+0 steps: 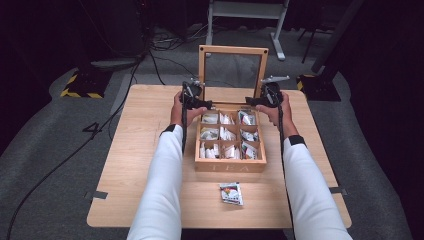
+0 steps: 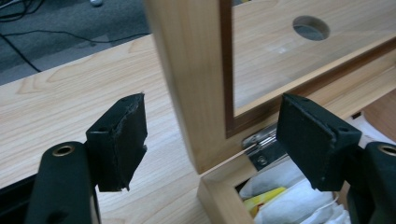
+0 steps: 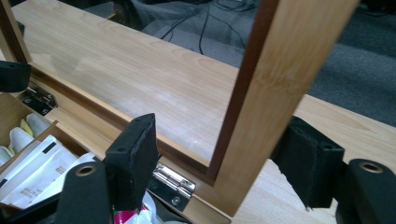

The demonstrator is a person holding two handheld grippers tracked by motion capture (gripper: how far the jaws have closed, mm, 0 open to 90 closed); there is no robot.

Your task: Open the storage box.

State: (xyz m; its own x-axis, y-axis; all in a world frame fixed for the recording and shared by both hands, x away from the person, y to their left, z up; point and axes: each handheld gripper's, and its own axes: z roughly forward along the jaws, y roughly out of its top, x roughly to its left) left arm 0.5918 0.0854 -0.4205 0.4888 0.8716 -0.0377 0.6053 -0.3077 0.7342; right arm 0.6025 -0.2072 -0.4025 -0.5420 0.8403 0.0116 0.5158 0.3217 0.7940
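Two hands: level, flanking raised lid (image 1: 233,50) of tea box (image 1: 230,166)
Left gripper (image 2: 212,140): jaws parted astride lid's frame — no contact
Right gripper (image 3: 219,163): likewise, wider
Room: bare table (image 1: 145,135) outside

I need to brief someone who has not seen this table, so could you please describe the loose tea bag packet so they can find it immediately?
Start at the wooden table and find the tea box marked TEA at its centre. In front of it lies the tea bag packet, white with coloured print, flat on bare wood; every other packet sits inside the box's compartments.

Loose sachet (image 1: 231,193): lying alone on the table's near edge.
Table (image 1: 145,150): pale wood.
Cables (image 1: 165,45): trailing over grey floor behind.
Metal stand (image 1: 247,15): far back.
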